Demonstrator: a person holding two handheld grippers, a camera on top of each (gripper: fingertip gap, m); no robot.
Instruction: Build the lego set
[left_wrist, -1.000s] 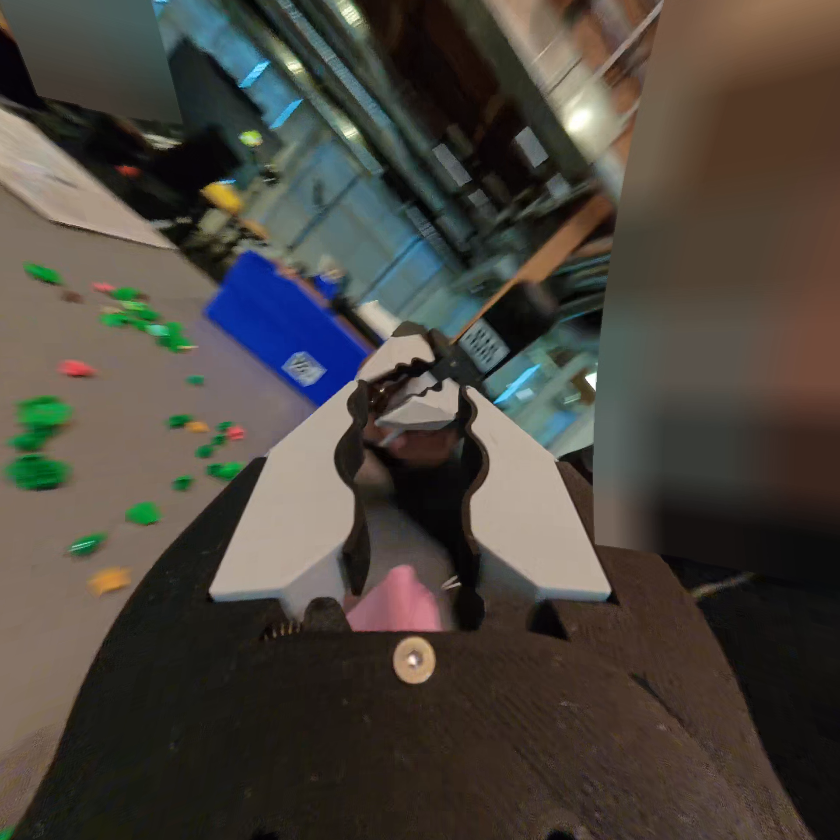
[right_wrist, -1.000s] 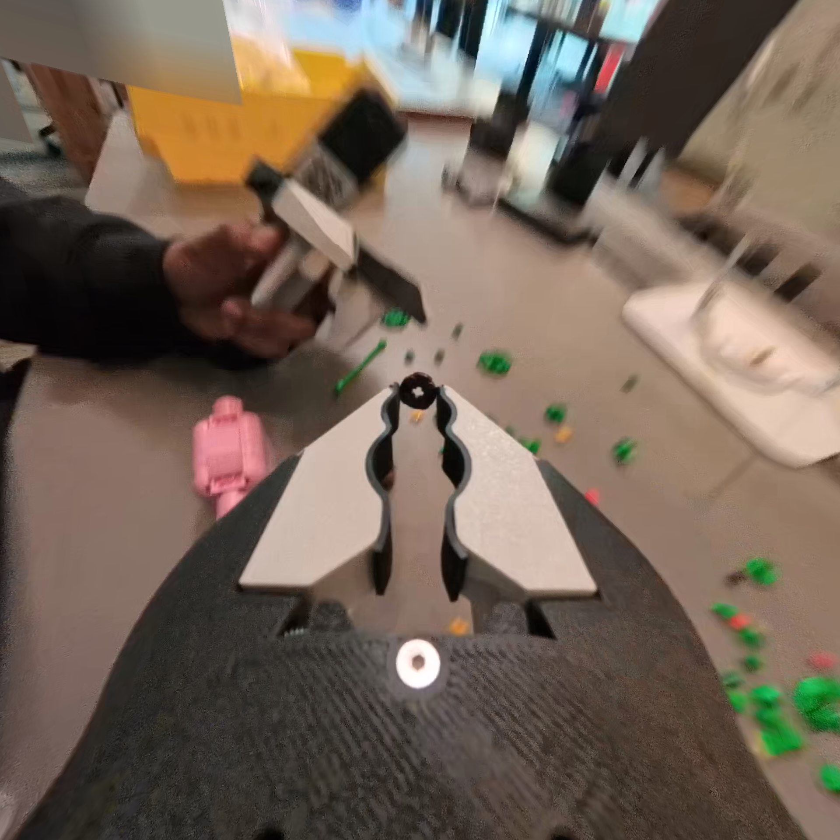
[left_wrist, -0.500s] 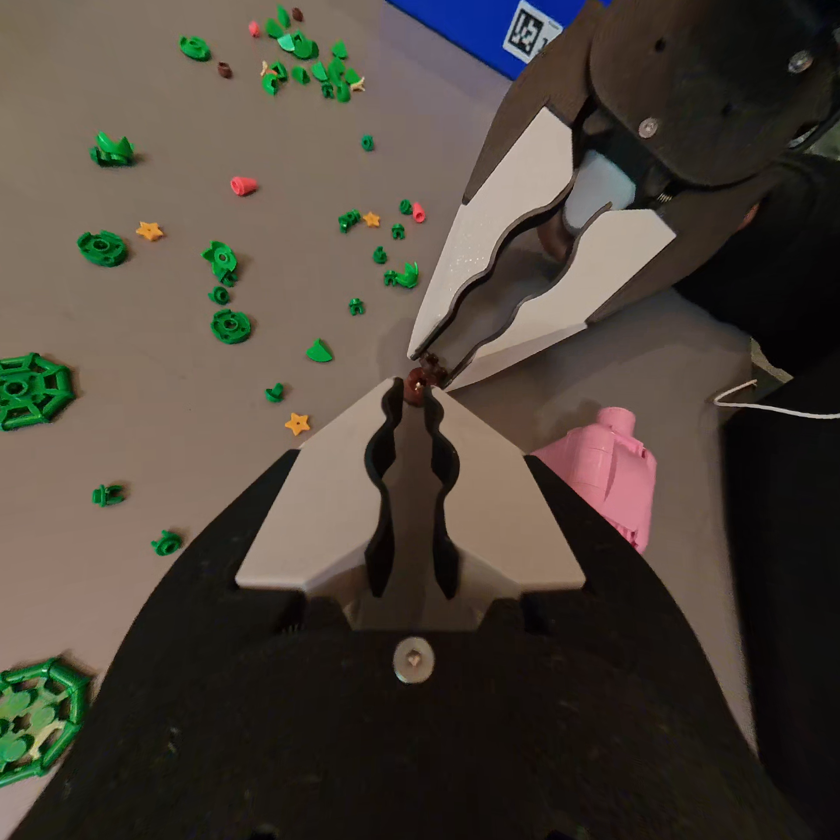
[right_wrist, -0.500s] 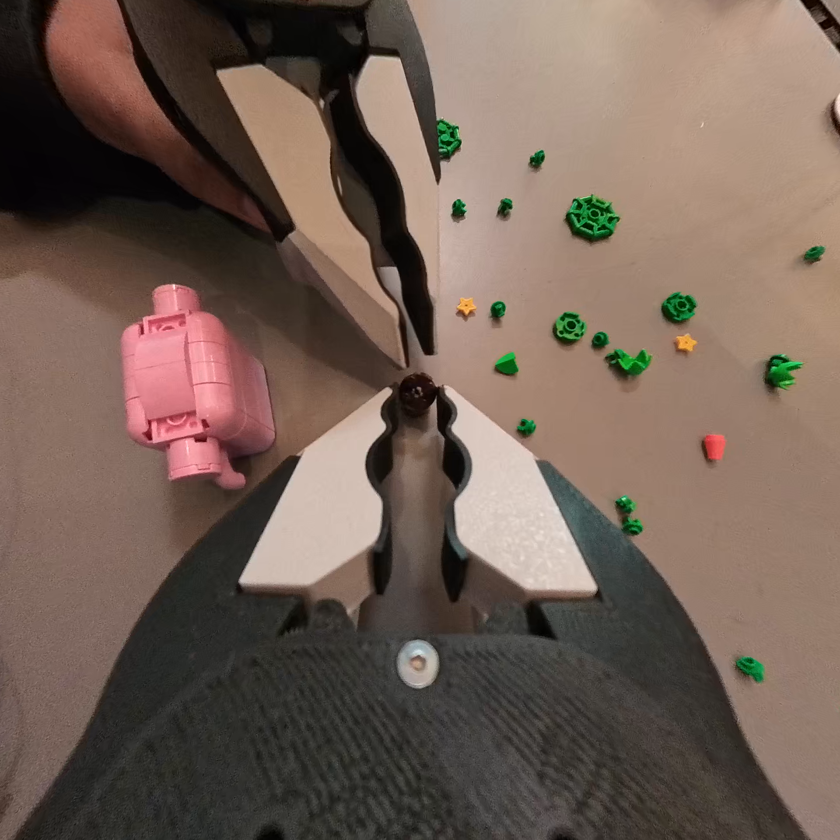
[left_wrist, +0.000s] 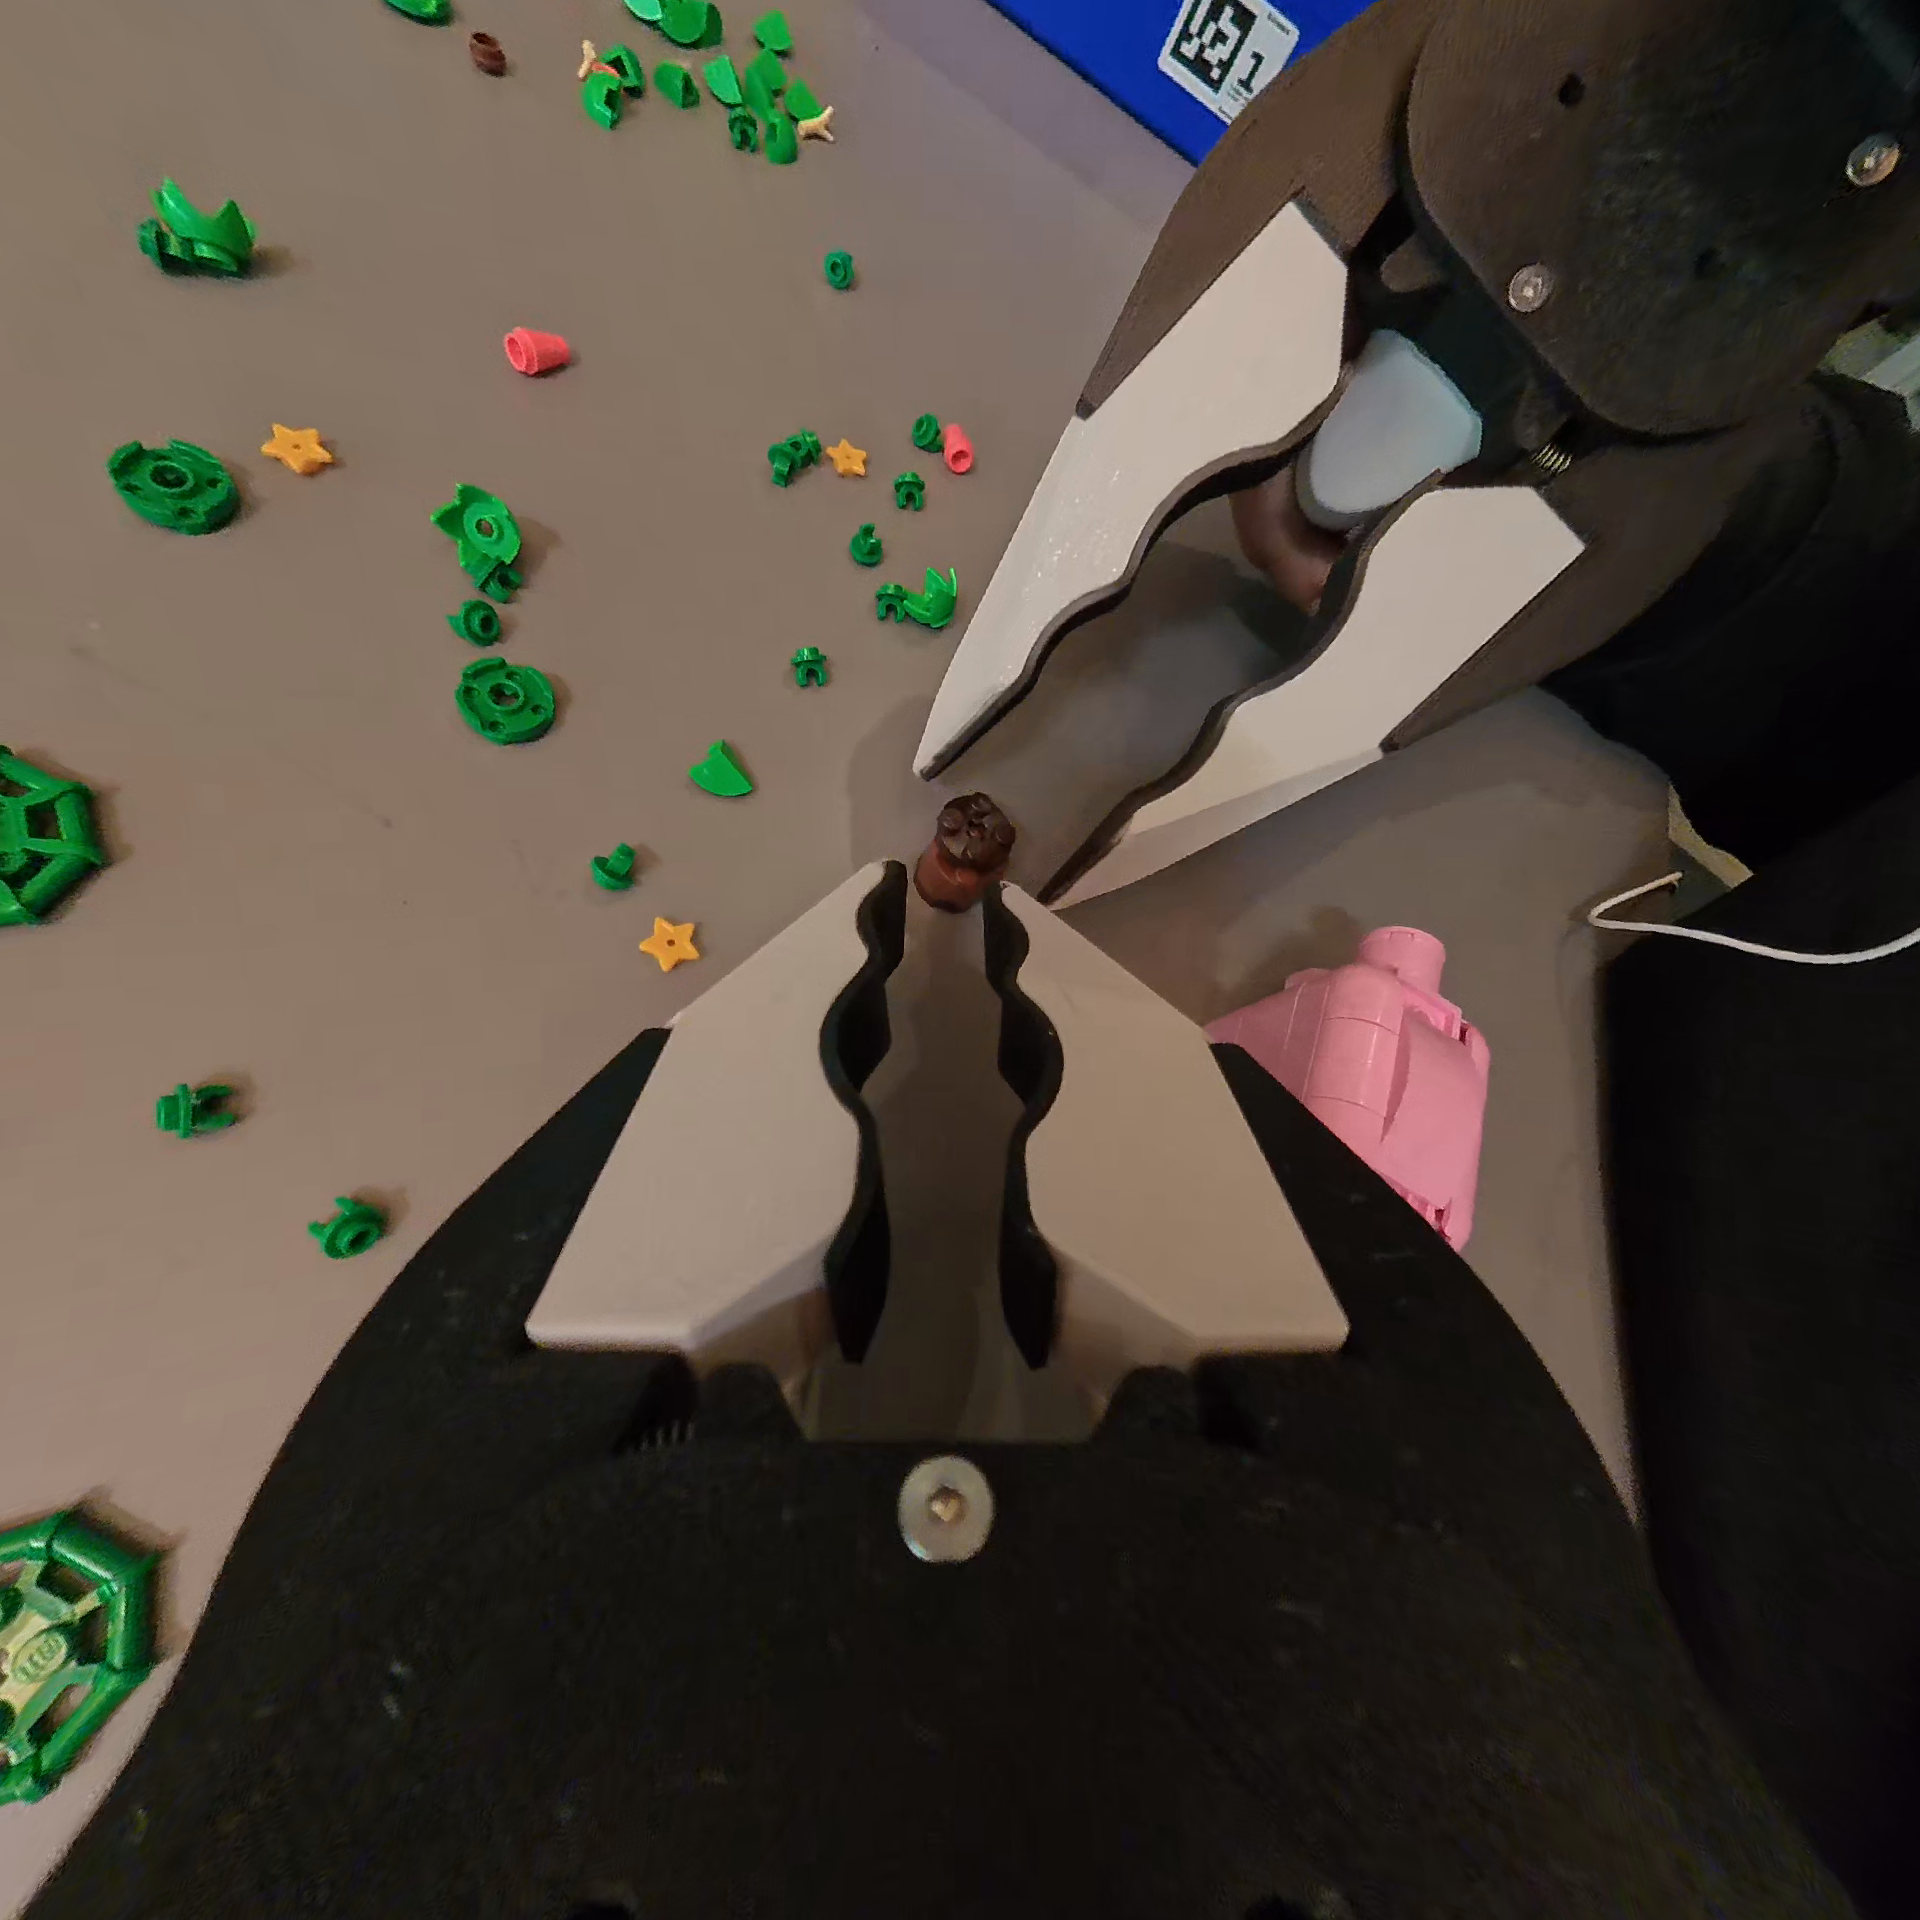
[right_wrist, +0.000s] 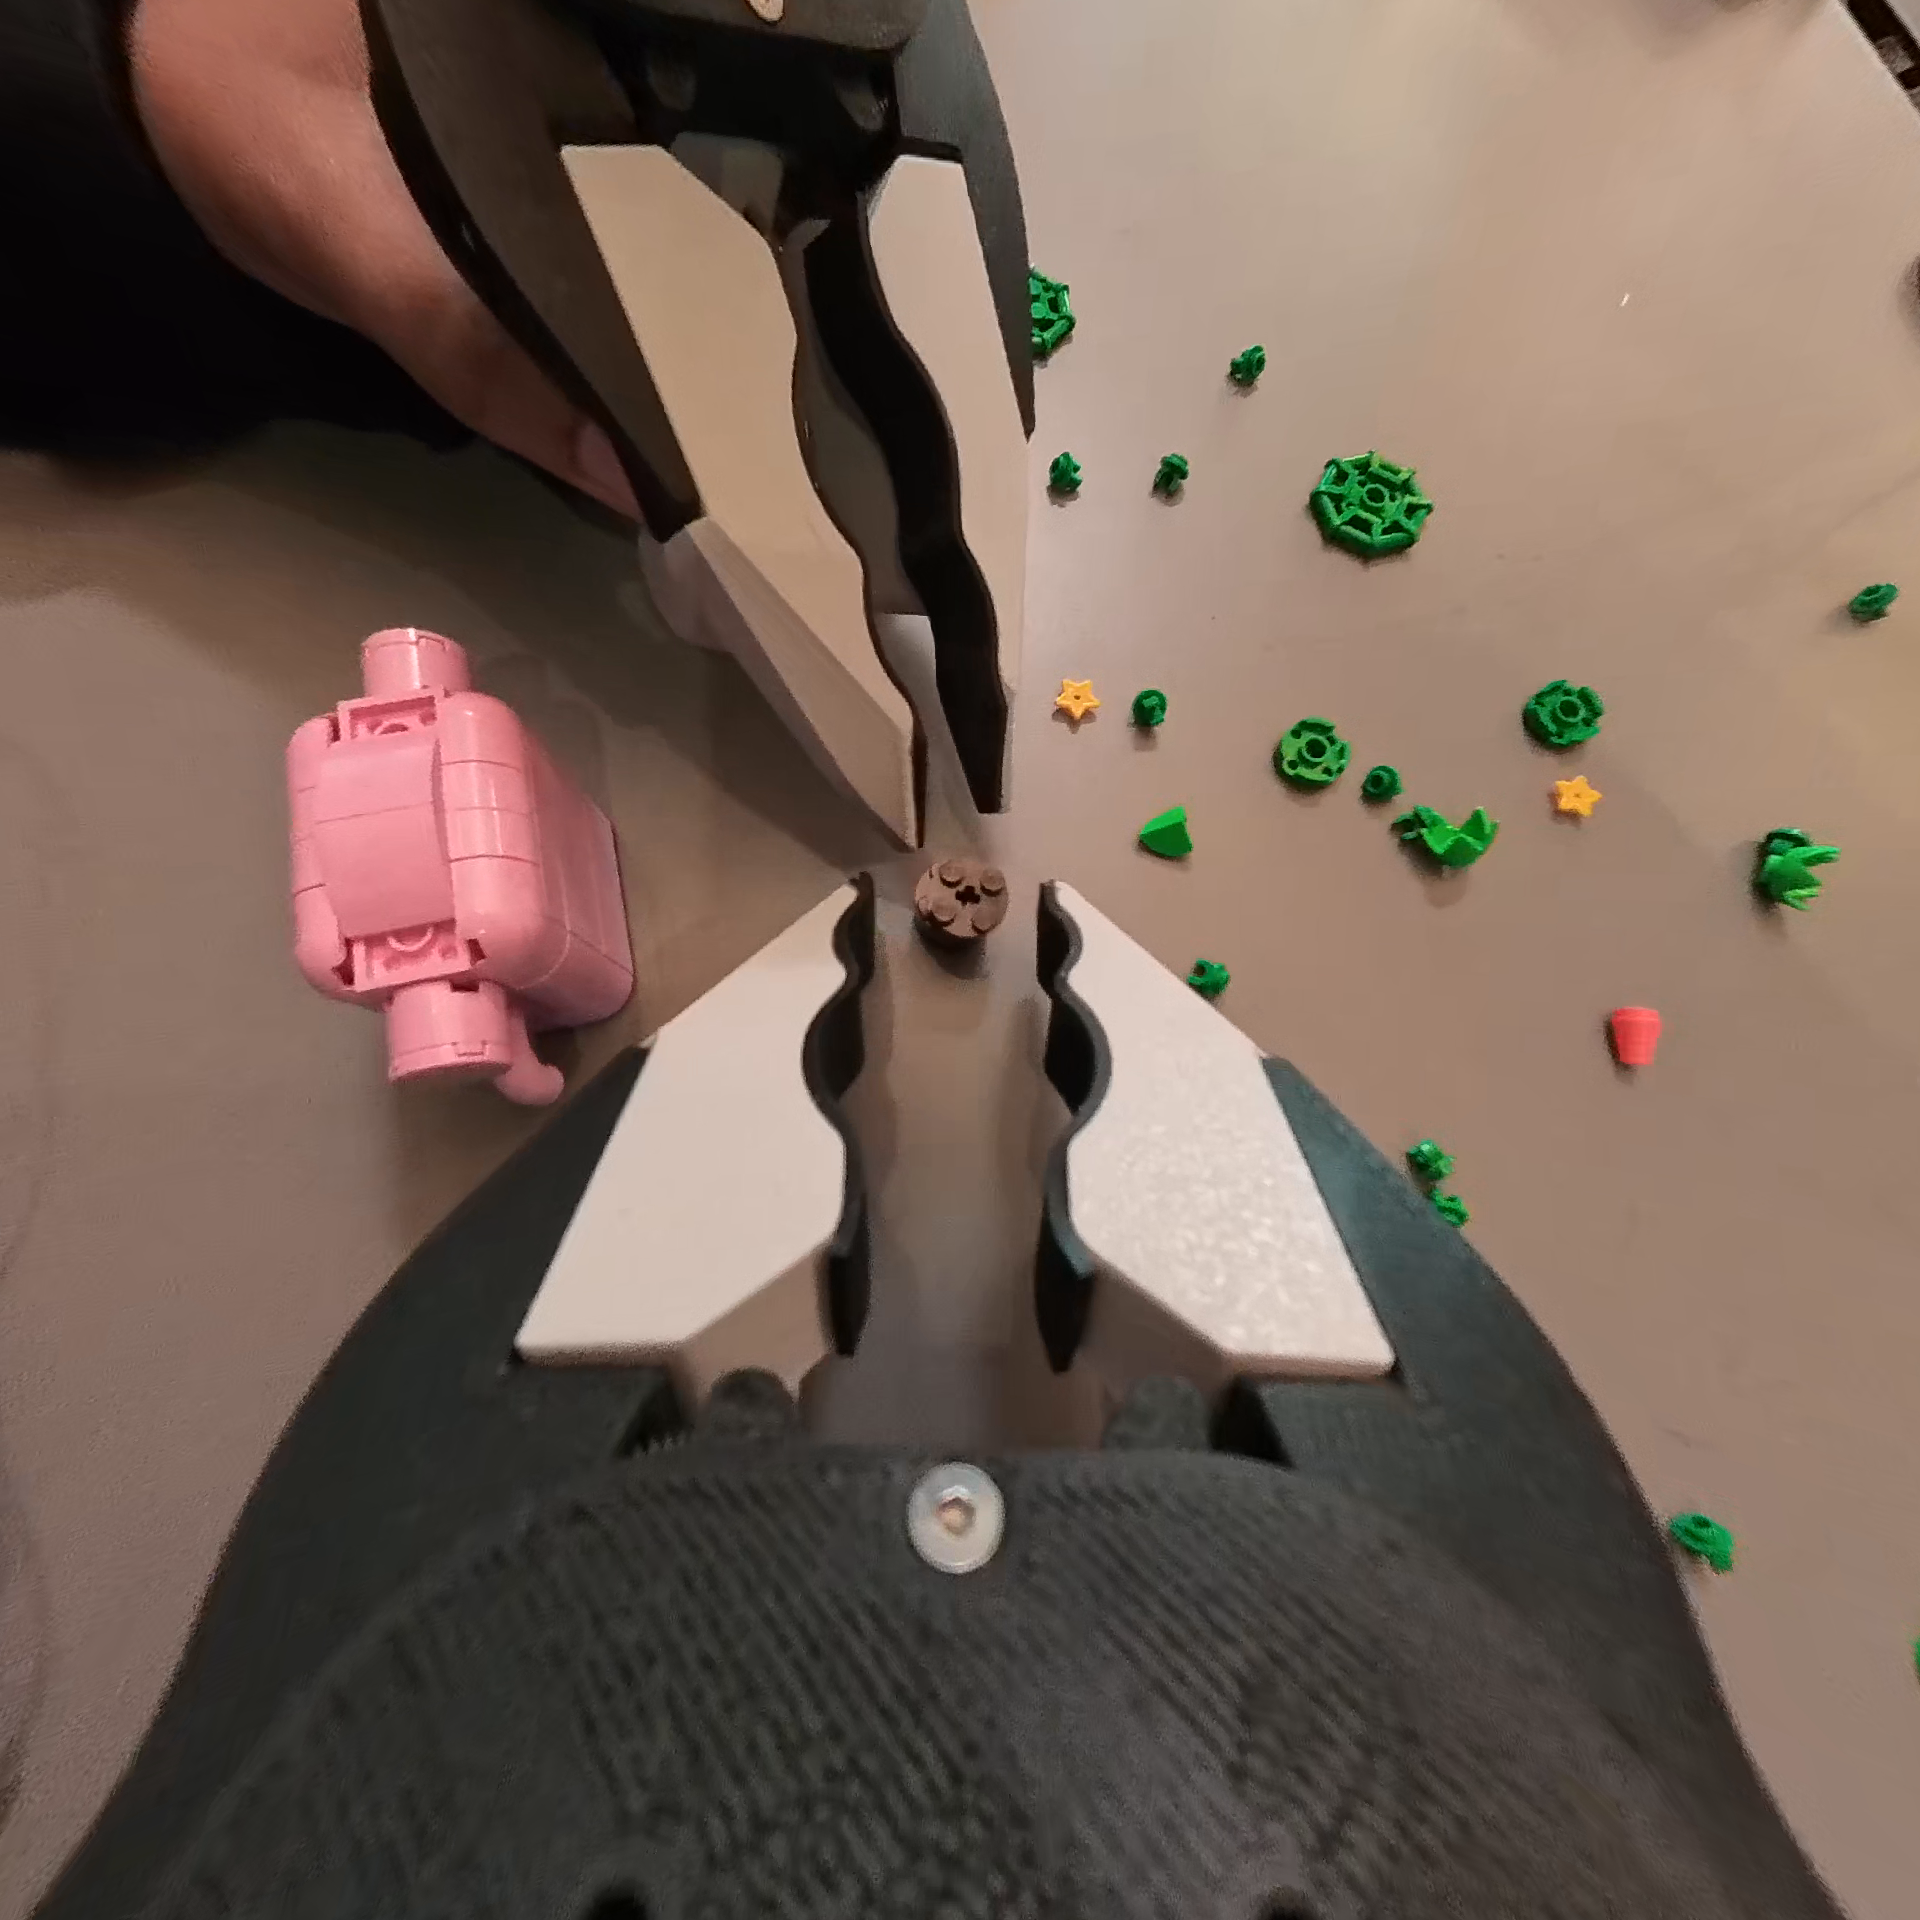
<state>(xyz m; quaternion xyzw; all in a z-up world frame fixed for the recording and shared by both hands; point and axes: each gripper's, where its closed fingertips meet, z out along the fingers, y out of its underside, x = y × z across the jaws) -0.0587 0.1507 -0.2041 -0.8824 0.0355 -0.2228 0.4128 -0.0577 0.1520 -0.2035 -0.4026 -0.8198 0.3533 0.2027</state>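
Observation:
A small brown round stack (right_wrist: 961, 904) stands on the grey table (right_wrist: 1455, 260) between the tips of my right gripper (right_wrist: 951, 894). The right gripper is open, with a gap between each pad and the stack. My left gripper (right_wrist: 951, 821) reaches in from the far side. Its fingers are slightly apart, its tips are just short of the stack, and nothing is between them. In the left wrist view the stack (left_wrist: 961, 852) sits right at the tips of the left gripper (left_wrist: 943, 883), with the open right gripper (left_wrist: 987, 831) just beyond it.
A pink brick build (right_wrist: 447, 862) lies on its side left of the grippers and also shows in the left wrist view (left_wrist: 1371, 1060). Several green pieces (right_wrist: 1371, 504), yellow stars (right_wrist: 1077, 698) and a red cone (right_wrist: 1636, 1034) lie scattered. A blue box (left_wrist: 1101, 62) stands at the table's far edge. Only a small space, under 4 cm, lies between the two pairs of fingers. My right gripper's tips are some 12 centimetres from the red cone (right_wrist: 1636, 1034). It turns up in the left wrist view (left_wrist: 541, 343) as well.
Both grippers came down to the table. My right jaws opened and let go of the brown stack, which now stands free. My left fingers, nearly shut half a second ago, parted a little.

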